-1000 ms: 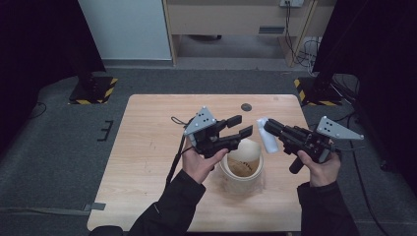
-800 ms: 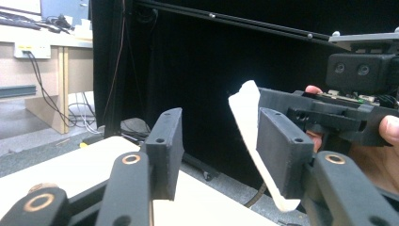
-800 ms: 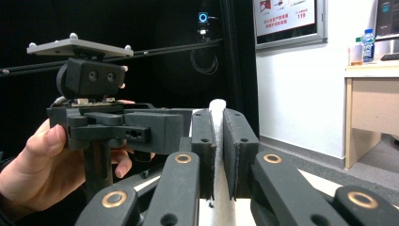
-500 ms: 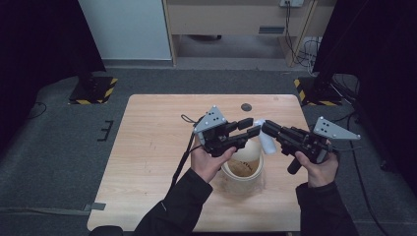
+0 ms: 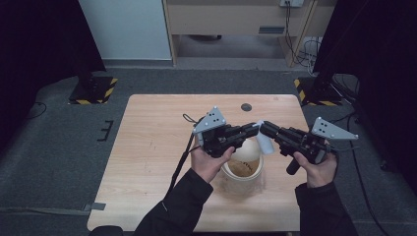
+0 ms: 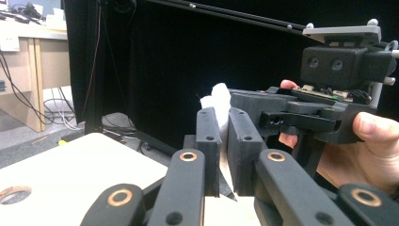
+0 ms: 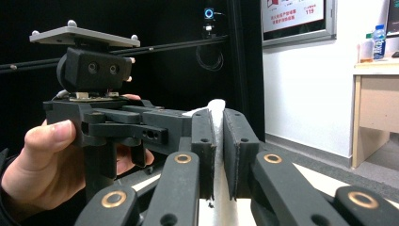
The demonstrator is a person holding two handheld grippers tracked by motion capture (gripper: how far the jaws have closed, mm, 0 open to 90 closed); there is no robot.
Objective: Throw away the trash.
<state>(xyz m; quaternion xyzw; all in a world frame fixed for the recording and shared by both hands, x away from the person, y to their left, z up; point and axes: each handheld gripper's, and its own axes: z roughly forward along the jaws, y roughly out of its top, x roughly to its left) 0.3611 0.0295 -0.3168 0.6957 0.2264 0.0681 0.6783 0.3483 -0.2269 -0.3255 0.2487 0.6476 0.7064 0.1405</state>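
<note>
1. High view first: the left tool and the right tool meet tip to tip above the wooden surface, both clamped on one small white packet.
2. The right tool's jaws stand narrow, nipping the packet; in the right gripper view the white packet runs up between the two black jaws and pokes out above their tips.
3. The left tool's jaws have just been closing and now stand narrow too; in the left gripper view a white edge of the packet shows between and just above them, so it appears pinched from that side as well.
4. The packet's long axis slopes down and away from the joined tips, its lower end hanging just over the rim of a round wooden bowl that holds something brown.
5. Neither hand is nearer: the packet lies directly at both tips, left tool on its left, right tool on its right.
6. The left hand holds its tool roughly level and pointing right; the right hand holds its tool pointing left, slightly upward along the surface.
7. Likely next step: pulling apart to tear the packet over the bowl.
</note>
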